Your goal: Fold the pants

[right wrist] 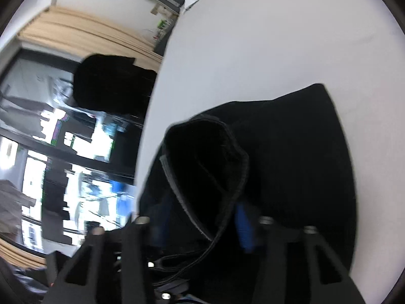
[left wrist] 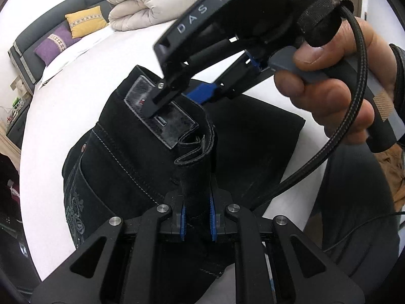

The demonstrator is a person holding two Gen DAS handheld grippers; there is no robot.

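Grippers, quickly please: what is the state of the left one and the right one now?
Left gripper: closed on a fold of the black pants.
Right gripper: at the pants' waistband with fabric between its fingers; a firm grip cannot be told.

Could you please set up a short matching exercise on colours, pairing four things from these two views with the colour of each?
Things:
1. pants
2. bed sheet
3. gripper pads
4. duvet

Colours:
a. blue
b. cream
c. black
d. white

Pairs: 1-c, 2-d, 3-a, 4-b
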